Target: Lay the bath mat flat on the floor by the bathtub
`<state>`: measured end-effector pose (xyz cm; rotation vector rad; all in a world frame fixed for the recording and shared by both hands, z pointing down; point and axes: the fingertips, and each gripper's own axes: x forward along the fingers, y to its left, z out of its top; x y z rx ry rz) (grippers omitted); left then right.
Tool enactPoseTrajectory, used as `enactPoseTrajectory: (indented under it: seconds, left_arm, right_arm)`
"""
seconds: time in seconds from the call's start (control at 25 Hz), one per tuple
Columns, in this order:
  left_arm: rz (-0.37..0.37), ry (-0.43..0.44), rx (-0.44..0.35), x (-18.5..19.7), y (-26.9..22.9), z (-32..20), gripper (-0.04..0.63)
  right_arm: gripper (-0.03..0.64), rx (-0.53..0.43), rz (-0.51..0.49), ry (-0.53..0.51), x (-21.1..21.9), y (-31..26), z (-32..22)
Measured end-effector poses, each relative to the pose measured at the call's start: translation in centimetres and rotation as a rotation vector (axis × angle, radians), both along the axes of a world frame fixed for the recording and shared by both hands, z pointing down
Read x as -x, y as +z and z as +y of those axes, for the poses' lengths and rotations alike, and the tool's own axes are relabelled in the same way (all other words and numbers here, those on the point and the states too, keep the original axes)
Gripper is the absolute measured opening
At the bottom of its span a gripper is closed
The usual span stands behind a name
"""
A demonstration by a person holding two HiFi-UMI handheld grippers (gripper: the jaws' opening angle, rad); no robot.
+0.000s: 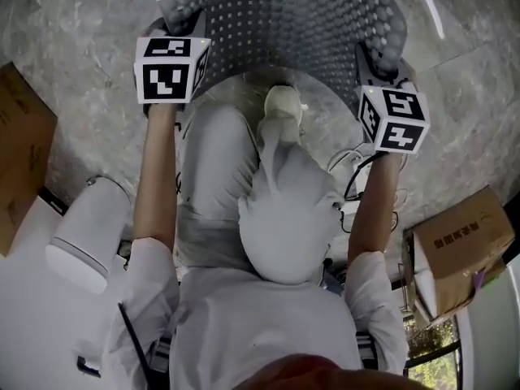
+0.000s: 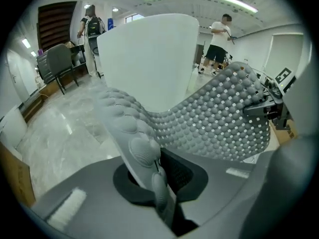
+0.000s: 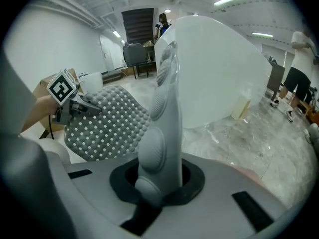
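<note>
Grey nubby perforated bath mat [image 1: 284, 23] over glossy marble floor [image 1: 89, 47]

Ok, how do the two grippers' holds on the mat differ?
At the left gripper the bath mat edge leans leftward; at the right gripper it stands nearly upright. In the head view the left gripper shows higher than the right. Both have jaws shut on the mat's edge.
</note>
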<state>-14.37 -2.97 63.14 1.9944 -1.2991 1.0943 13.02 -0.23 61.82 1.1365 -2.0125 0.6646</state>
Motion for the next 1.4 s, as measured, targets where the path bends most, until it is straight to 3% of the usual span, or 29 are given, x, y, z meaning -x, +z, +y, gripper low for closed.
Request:
enactPoseTrajectory:
  seconds: [0.52, 0.76, 1.08, 1.4]
  left_arm:
    - [-0.071, 0.054, 0.091, 1.4, 11.5, -0.4, 0.020]
    - [-0.183, 0.057, 0.131, 4.8, 15.9, -1.3, 0.025]
    - [-0.129, 0.049, 0.177, 7.8, 20.2, -1.6, 0.036]
    - [0.061, 0.040, 0.258, 9.9, 23.8, -1.5, 0.043]
  right_arm:
    - [0.032, 0.026, 0.094, 0.037, -3.1, 11.2, -2.0]
    - [0.034, 0.064, 0.139, 0.060, -5.9, 16.0, -4.1]
    - [0.041, 0.146, 0.088, 0.058, -9.0, 21.0, -5.6]
    - [0.044, 0.290, -0.204, 0.027, -11.0, 25.0, -6.6]
